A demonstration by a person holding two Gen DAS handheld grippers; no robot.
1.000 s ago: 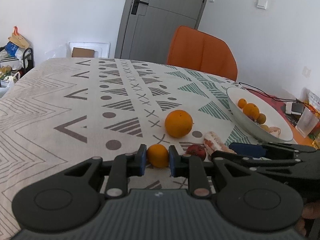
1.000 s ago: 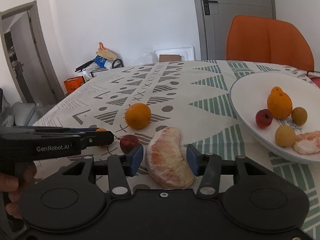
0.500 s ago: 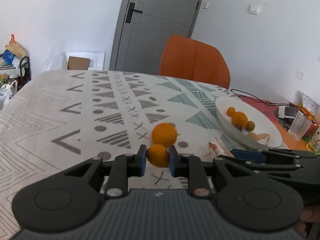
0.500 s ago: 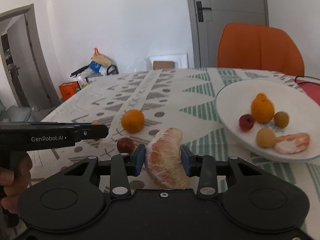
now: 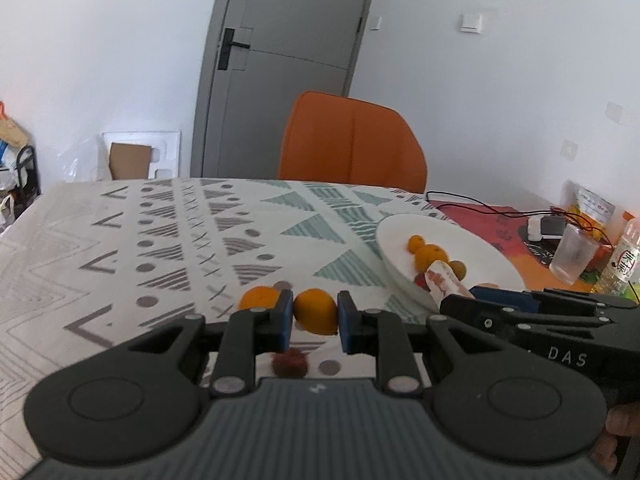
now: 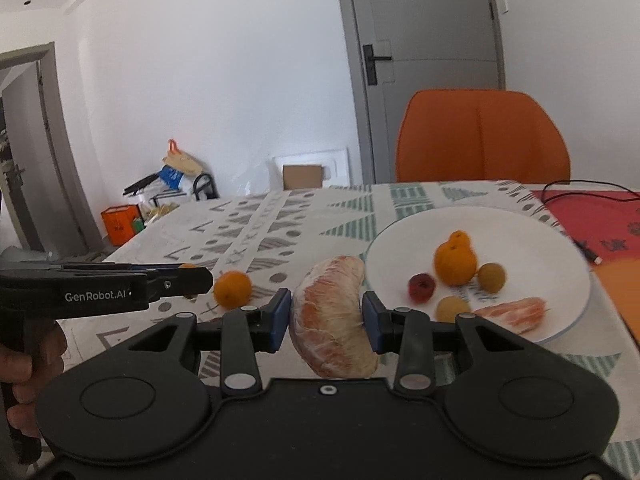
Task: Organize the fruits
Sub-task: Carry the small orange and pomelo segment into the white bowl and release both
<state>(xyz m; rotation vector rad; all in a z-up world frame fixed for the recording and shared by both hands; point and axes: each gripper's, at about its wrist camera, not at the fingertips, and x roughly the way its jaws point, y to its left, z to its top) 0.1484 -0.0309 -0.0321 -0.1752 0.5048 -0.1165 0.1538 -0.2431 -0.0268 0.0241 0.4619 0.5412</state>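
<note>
Two handheld grippers hover above a tabletop (image 5: 120,248) covered in a patterned cloth, each carrying fruit toward a white plate (image 6: 532,232). The left gripper (image 5: 315,314) is clamped on a small orange (image 5: 316,311), held clear of the cloth. The right gripper (image 6: 326,316) has just been closing and now pinches a peeled citrus segment (image 6: 332,316) between its pads, lifted off the surface. The plate sits ahead and to the right, already holding an orange, a red fruit, two small yellowish fruits and another peeled segment. A larger orange (image 6: 232,289) and a dark red fruit (image 5: 290,362) lie loose on the cloth.

To finish well, carry each piece over the plate's bare centre, lower it close — not dropping from height — and release gently, since the soft segment bruises easily and the round orange may roll.
</note>
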